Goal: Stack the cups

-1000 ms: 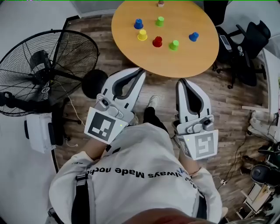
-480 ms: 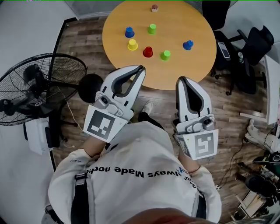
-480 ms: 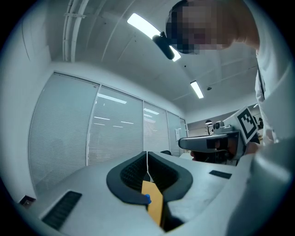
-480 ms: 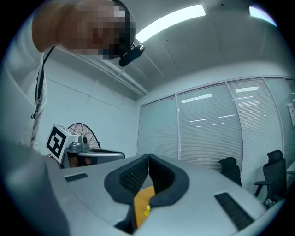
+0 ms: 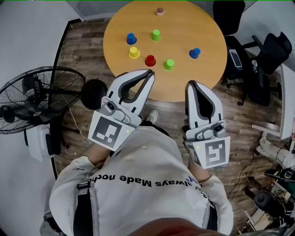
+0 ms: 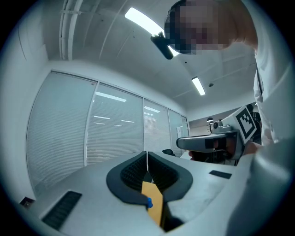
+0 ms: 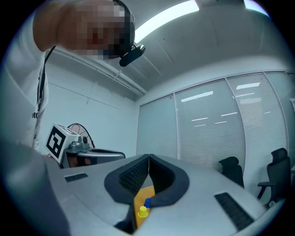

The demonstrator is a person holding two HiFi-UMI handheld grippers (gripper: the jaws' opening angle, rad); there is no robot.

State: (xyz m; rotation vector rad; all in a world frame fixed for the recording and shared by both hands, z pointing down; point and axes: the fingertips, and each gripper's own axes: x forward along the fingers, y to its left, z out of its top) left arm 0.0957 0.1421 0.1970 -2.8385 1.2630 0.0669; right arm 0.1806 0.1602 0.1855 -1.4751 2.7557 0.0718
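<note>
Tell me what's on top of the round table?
On the round table: two blue cups, two green cups, a yellow cup, a red cup, a small brown thing. The left gripper hides some near edge.

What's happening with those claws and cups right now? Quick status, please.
Left claw and right claw shut, empty, by the table edge. Six cups standing apart, none stacked. Nothing between claws and cups.
</note>
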